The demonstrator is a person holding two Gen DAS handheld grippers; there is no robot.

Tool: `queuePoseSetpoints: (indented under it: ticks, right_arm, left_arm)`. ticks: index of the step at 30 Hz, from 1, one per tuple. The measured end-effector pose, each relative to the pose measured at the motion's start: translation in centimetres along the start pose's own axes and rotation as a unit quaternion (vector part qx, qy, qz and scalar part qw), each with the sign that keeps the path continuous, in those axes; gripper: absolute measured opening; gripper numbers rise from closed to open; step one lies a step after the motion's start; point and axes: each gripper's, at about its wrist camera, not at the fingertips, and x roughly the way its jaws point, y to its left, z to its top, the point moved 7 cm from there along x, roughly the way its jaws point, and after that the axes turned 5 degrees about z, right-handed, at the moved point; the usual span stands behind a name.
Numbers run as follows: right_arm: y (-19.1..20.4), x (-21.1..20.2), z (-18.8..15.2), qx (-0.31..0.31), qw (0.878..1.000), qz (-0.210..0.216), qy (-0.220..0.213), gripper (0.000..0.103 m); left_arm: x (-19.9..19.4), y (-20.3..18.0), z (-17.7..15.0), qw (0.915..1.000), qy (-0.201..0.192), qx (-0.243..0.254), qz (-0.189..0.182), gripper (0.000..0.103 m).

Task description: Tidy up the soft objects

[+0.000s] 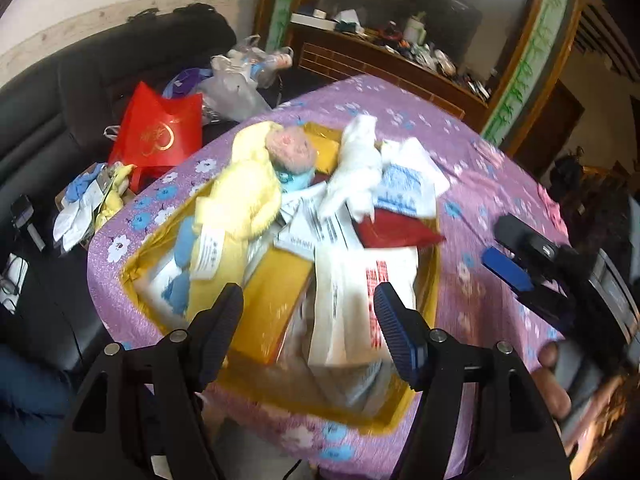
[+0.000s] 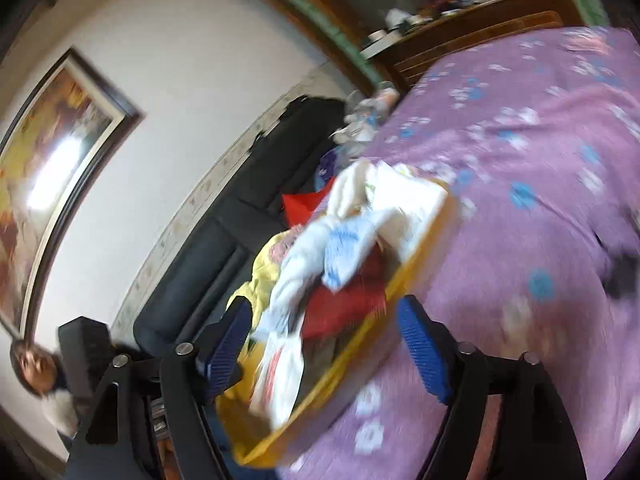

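left gripper (image 1: 308, 320): wide apart, holds nothing | right gripper (image 2: 324, 344): wide apart, holds nothing | yellow box (image 1: 430, 276): full of soft things, on purple cloth (image 1: 480, 152)

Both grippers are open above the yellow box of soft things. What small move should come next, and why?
Probably lower the left gripper onto the white packet directly below it and close. Both it and the right gripper are open and empty, and the packet lies loose on top in the yellow box.
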Motion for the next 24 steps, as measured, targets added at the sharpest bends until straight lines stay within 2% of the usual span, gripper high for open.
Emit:
queuePoseSetpoints:
  ticks: [2, 5, 8, 11, 15, 18, 20, 24]
  right_arm:
    - [0.3, -1.6, -1.5, 0.009, 0.999, -0.031, -0.016, 0.082]
    - [1.4, -3.1, -3.2, 0.011, 0.998, -0.06, -0.025, 0.083]
    - [3.8, -3.3, -3.8, -0.027, 0.995, -0.091, -0.017, 0.084]
    - [5.1, -2.3, -4.2, -0.05, 0.99, -0.132, 0.009, 0.084]
    - [5.9, -1.2, -4.8, -0.052, 0.987, -0.146, 0.029, 0.083]
    - [5.9, -1.1, -4.8, -0.047, 0.986, -0.156, 0.023, 0.084]
    - [6.0, -1.4, -4.9, -0.041, 0.988, -0.148, 0.022, 0.084]
    - [5.9, -2.0, -4.8, -0.04, 0.989, -0.142, 0.01, 0.084]
  left_arm:
    - [-0.5, -0.5, -0.2, 0.9996, -0.007, 0.026, 0.007, 0.067]
    - [-1.0, -1.2, -0.1, 0.9995, -0.001, 0.032, -0.006, 0.067]
    - [-1.6, -1.1, -0.2, 0.9994, -0.005, 0.031, -0.009, 0.067]
    - [-1.6, -0.7, -1.0, 0.9993, 0.009, 0.037, -0.006, 0.067]
    - [-2.0, -0.7, -1.2, 0.9991, -0.003, 0.041, 0.012, 0.067]
    - [-2.3, -1.1, -1.3, 0.9985, -0.007, 0.052, 0.016, 0.067]
    - [-2.6, -1.5, -1.3, 0.9981, -0.014, 0.058, 0.015, 0.067]
    - [-2.8, -1.3, -1.1, 0.9968, -0.022, 0.064, 0.042, 0.067]
